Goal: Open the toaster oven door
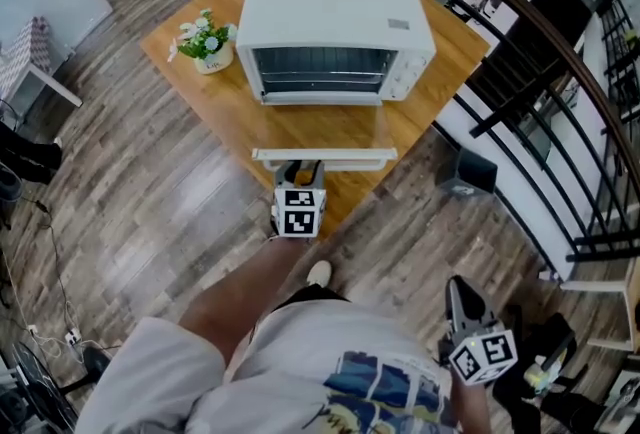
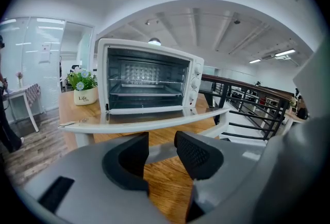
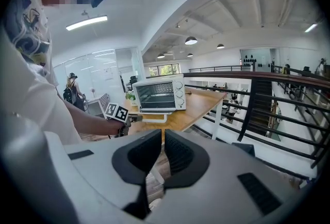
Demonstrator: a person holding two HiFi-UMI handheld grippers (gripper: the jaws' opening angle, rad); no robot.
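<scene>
A white toaster oven (image 1: 335, 22) (image 2: 149, 76) (image 3: 157, 95) stands on a wooden table (image 1: 200, 92). Its glass door (image 1: 325, 127) lies folded down flat, showing the racks inside. The door's white handle bar (image 1: 325, 158) (image 2: 154, 120) points toward me. My left gripper (image 1: 300, 168) (image 2: 162, 148) sits just below and in front of that bar, open, with no part of the handle between the pads. At the lower right, my right gripper (image 1: 458, 294) (image 3: 162, 150) hangs by my side over the floor, shut on nothing.
A small potted plant (image 1: 207, 47) (image 2: 82, 89) stands left of the oven. The open door overhangs the table's near corner. A black railing (image 1: 560, 122) runs along the right, and a dark box (image 1: 470, 172) sits on the floor. A person (image 3: 69, 94) stands far off.
</scene>
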